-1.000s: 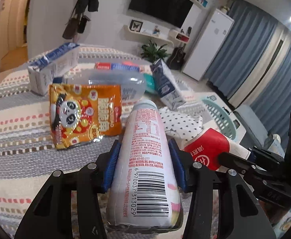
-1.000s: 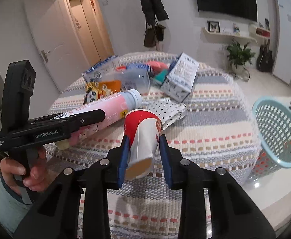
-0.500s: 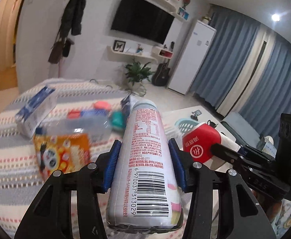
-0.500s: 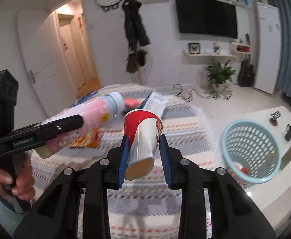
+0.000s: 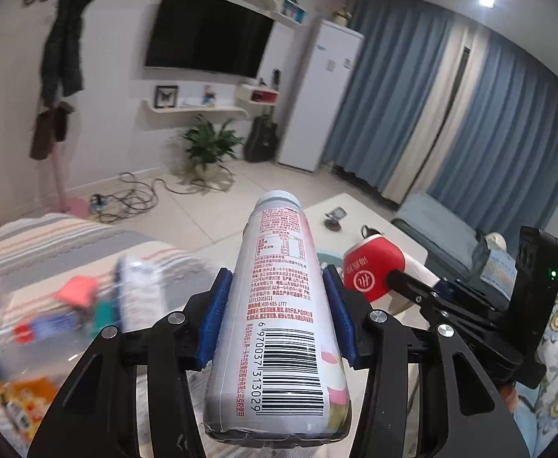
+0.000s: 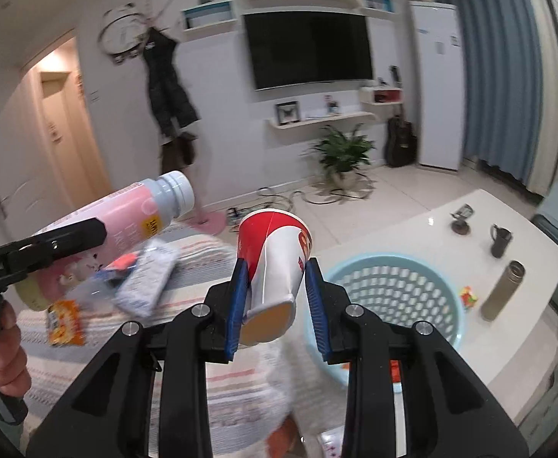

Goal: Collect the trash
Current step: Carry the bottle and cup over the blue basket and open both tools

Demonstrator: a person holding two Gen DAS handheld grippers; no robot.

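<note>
My left gripper (image 5: 279, 305) is shut on a pink and white drink bottle (image 5: 279, 324), held in the air with its cap pointing forward. The bottle also shows in the right wrist view (image 6: 126, 217) at the left. My right gripper (image 6: 277, 295) is shut on a red and white paper cup (image 6: 275, 263), bottom toward the camera. The cup also shows in the left wrist view (image 5: 370, 271), right of the bottle. A light blue mesh basket (image 6: 389, 286) stands on the white table just right of and below the cup.
The striped bed (image 6: 210, 263) lies below left with a carton (image 6: 149, 274), a snack bag (image 6: 65, 320) and other wrappers. A dark mug (image 6: 502, 238), a metal flask (image 6: 502, 290) and a small stand (image 6: 462, 221) are on the white table (image 6: 526, 328).
Both grippers have lifted and swung right, away from the bed and toward the basket, each still holding its item. The basket is now closer under the right gripper.
</note>
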